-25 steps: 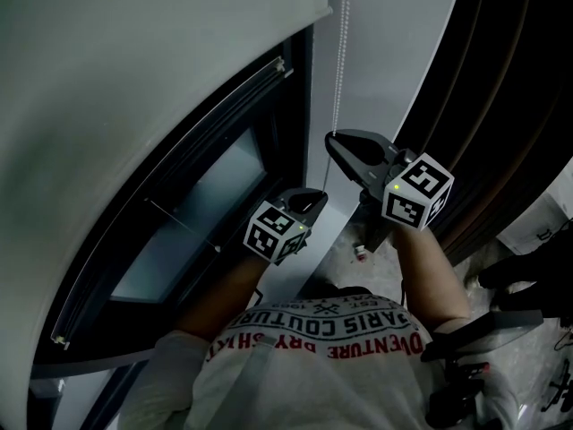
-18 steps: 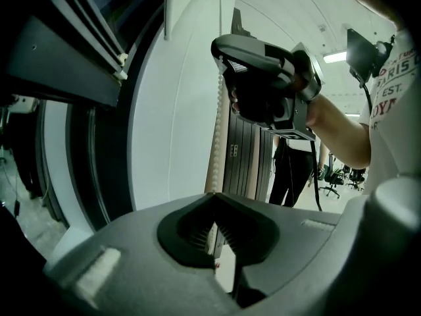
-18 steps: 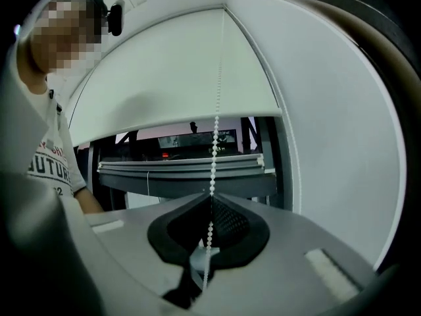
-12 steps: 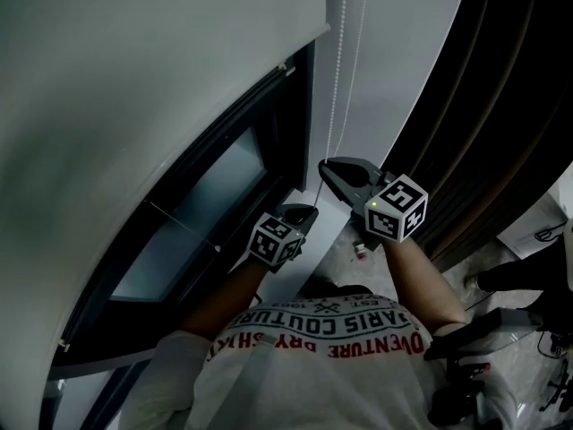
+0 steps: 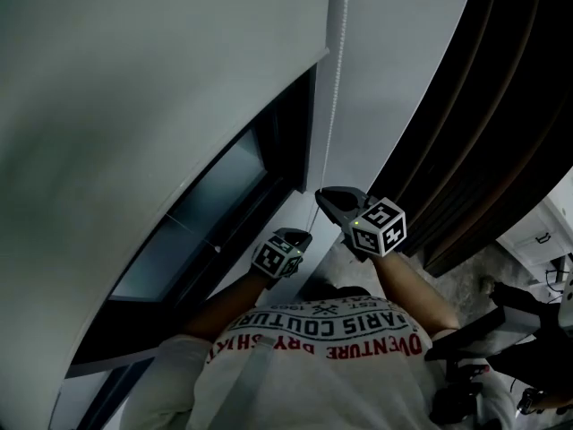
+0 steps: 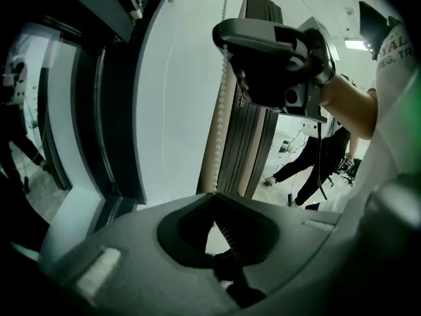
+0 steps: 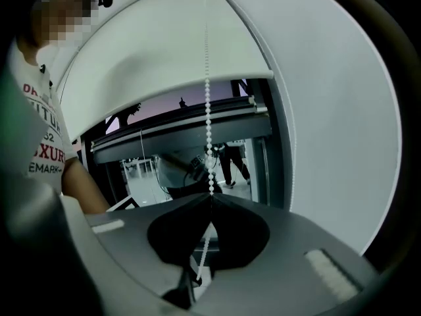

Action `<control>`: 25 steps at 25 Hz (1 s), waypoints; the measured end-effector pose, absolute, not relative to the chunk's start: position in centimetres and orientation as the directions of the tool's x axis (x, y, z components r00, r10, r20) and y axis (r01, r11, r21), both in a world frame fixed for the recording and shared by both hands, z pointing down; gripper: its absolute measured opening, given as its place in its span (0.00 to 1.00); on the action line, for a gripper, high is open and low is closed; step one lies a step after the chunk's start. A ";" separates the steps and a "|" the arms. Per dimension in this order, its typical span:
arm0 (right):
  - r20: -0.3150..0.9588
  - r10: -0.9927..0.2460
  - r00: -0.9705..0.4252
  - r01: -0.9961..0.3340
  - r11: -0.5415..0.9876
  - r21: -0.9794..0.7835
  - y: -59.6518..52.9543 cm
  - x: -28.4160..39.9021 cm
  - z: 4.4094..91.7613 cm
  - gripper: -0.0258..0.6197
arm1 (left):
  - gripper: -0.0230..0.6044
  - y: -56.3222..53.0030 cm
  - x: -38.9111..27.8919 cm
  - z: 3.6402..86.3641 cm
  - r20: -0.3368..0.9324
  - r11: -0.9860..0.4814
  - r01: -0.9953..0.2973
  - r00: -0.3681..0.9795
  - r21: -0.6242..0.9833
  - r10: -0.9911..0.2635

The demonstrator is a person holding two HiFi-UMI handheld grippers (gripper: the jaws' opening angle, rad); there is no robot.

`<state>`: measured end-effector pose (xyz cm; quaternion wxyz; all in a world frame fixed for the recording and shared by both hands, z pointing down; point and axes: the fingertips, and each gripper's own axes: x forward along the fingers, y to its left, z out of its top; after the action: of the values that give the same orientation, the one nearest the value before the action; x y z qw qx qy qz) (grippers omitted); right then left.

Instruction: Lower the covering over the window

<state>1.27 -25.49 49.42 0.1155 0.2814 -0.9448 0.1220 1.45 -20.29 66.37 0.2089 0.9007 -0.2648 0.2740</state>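
A white roller blind [image 5: 134, 106] hangs over most of the dark window [image 5: 206, 213]; its lower edge shows in the right gripper view [image 7: 164, 64]. The white bead chain [image 5: 333, 106] runs down the wall strip beside the frame. My right gripper [image 5: 320, 195] is shut on that chain, which enters its closed jaws [image 7: 210, 195] from above. Just below and left of it, my left gripper [image 5: 307, 234] has its jaws closed too; the bead chain [image 6: 222, 110] comes down from the right gripper [image 6: 223, 35] straight into its tips [image 6: 214, 193].
A dark pleated curtain [image 5: 483, 124] hangs close on the right of the white wall strip [image 5: 385, 79]. The black window frame [image 5: 286, 150] is on the left. A person in dark clothes [image 6: 316, 163] stands behind. Black equipment [image 5: 483, 330] sits at floor level, right.
Both grippers have moved downward along the chain, the right one the farther. The blind has come lower and now hides the bar that showed across the window.
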 end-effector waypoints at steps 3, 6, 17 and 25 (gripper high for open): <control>0.281 -0.497 -0.821 -0.554 0.813 -0.181 -25.2 1.0 50.0 0.05 | 0.05 -19.4 1.7 66.8 0.600 -0.766 -0.592 0.716 0.251 -0.357; 0.275 -0.495 -0.824 -0.551 0.813 -0.187 -25.2 0.7 50.0 0.05 | 0.05 -19.6 1.7 66.8 0.595 -0.762 -0.595 0.718 0.256 -0.360; 0.241 -0.518 -0.821 -0.564 0.799 -0.206 -25.5 1.4 49.9 0.05 | 0.19 -21.4 -0.4 61.7 0.490 -0.723 -0.640 0.733 0.261 -0.472; 0.231 -0.528 -0.817 -0.572 0.791 -0.217 -25.5 1.8 50.2 0.05 | 0.19 -24.8 1.9 42.6 0.129 -0.818 -0.540 0.842 0.198 -0.524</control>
<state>1.79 -25.47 50.16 0.0794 0.2918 -0.9429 0.1397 1.92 -24.85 42.55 0.1138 0.9529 -0.2791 0.0342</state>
